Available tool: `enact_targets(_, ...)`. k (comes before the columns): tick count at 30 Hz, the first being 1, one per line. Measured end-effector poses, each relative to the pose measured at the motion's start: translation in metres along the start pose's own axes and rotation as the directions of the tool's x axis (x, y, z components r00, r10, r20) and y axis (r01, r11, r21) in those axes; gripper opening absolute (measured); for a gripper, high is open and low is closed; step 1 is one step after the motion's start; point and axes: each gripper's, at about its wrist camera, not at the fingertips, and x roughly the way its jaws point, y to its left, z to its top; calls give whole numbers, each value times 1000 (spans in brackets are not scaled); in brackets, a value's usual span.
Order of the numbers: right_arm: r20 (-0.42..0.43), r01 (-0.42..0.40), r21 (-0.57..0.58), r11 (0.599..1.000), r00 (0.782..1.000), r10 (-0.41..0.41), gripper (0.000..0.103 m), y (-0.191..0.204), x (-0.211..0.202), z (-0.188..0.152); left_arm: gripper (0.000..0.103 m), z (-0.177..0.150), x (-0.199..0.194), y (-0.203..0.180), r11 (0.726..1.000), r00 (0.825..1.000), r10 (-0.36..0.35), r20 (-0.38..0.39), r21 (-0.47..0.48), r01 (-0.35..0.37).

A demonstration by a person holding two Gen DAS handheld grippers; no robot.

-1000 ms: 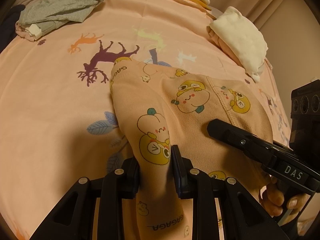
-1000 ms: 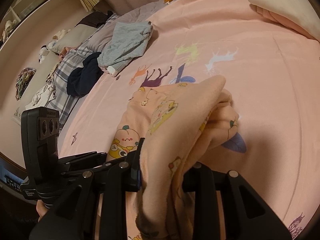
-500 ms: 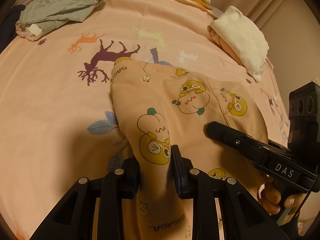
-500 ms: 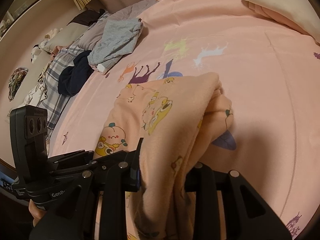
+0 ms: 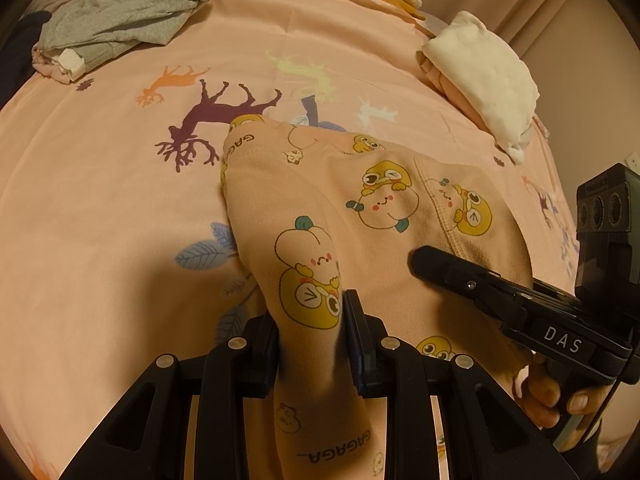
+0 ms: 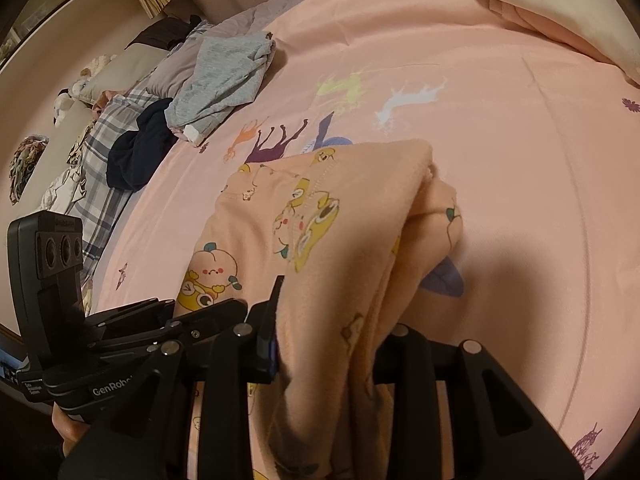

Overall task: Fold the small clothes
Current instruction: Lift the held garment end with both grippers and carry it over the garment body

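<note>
— Fabric first: my left gripper [image 5: 310, 312] has both pads pressed on a raised fold of the peach cartoon-print garment [image 5: 360, 216], right over a yellow character.

— And your right one?

— My right gripper [image 6: 320, 332] has a thick bunch of the same garment [image 6: 304, 240] between its fingers; its jaws have just been opening a little, though the cloth stands up between them and I take it as gripped (the right-hand finger is mostly hidden by fabric, so I can't see that pad).

— Where does the garment lie?

— Partly on the pink bedsheet [image 5: 100, 220] printed with deer, partly lifted at the near edge by both tools.

— What differs between views?

— Left wrist view shows the right tool from the side, with "DAS" on it and the person's hand [image 5: 556, 396] on its handle, plus a folded cream pile [image 5: 484, 76] by the curtain. Right wrist view shows the garment's doubled layers hanging, the left tool low at the left, a plaid cloth [image 6: 100, 160] and a dark navy item [image 6: 140, 152] past the sheet's edge.

— Shared?

— A grey garment [image 5: 124, 12] at the far side.

— Containers?

— None I can make out.
</note>
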Motion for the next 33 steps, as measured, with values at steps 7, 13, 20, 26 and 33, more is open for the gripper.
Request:
enact_targets(7, -3, 14, 7, 1000, 1000, -14, 36, -1, 1, 0, 31, 0, -1, -1, 1000, 1000, 21, 2, 1, -21)
enact_targets(13, -3, 19, 5, 1000, 1000, -19, 37, -1, 2, 0, 32, 0, -1, -1, 1000, 1000, 27, 4, 2, -27)
enact_targets(20, -3, 22, 7, 1000, 1000, -22, 38, -2, 2, 0, 35, 0, -1, -1, 999, 999, 40, 8, 3, -40)
enact_targets(26, -3, 21, 8, 1000, 1000, -21, 38, -3, 2, 0, 37, 0, -1, -2, 999, 999, 47, 9, 4, -47)
enact_targets(33, -3, 26, 12, 1000, 1000, -26, 40, -6, 2, 1, 40, 0, -2, -2, 998, 998, 63, 12, 5, -63)
